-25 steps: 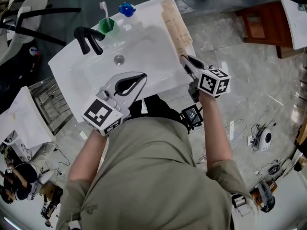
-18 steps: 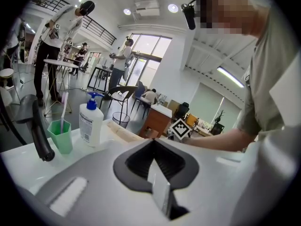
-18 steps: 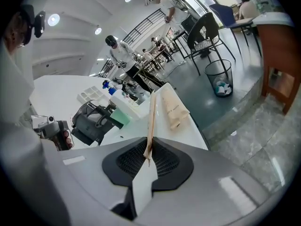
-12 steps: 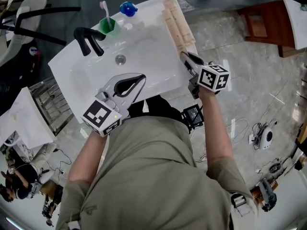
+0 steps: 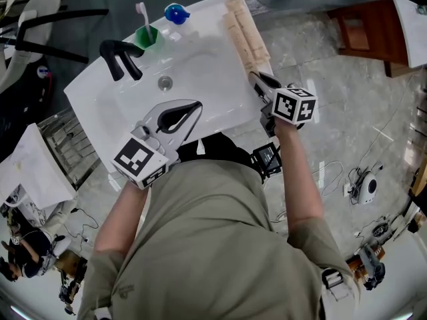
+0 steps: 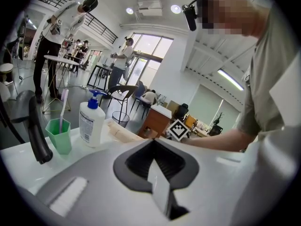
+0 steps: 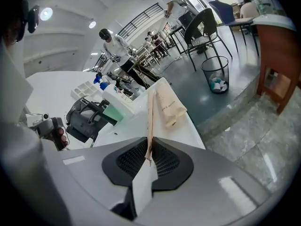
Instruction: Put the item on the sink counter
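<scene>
Right tool (image 7: pixel 149 150): shut tight on the near end of a tan paper sleeve (image 7: pixel 151 121), seen edge-on as a thin strip between the jaws. Runs away from the tool along the right rim of the white sink worktop (image 5: pixel 200 72); cannot tell whether it rests flat there. Just beside it, on the same rim, a second paper sleeve (image 7: pixel 168 105), lying flat, with one line of dark print along it, too small to read.

Left tool (image 6: pixel 154 149): jaws together, nothing between them. Hovers over the near left part of the basin in the head view (image 5: pixel 193 109).

At the back of the worktop: black faucet (image 6: pixel 38 138), green cup (image 6: pixel 60 135) with a toothbrush (image 6: pixel 63 108) standing in it, then a white pump bottle (image 6: pixel 91 125) with a blue pump. Label on the bottle printed in small lines, not legible. Black-and-white square patterns, no letters, on the marker cube (image 5: pixel 294 106) of the right tool.

Glossy white worktop, round metal drain (image 5: pixel 165 82) in the basin. Below it, a pale marbled floor (image 5: pixel 333 99) with loose cables. Beyond: a brown wooden desk (image 5: pixel 363 35), a black chair (image 7: pixel 202 27), a mesh waste bin (image 7: pixel 215 81), tall windows, round ceiling lights, a railed upper gallery, and several people (image 6: pixel 56 41) standing at tables.
</scene>
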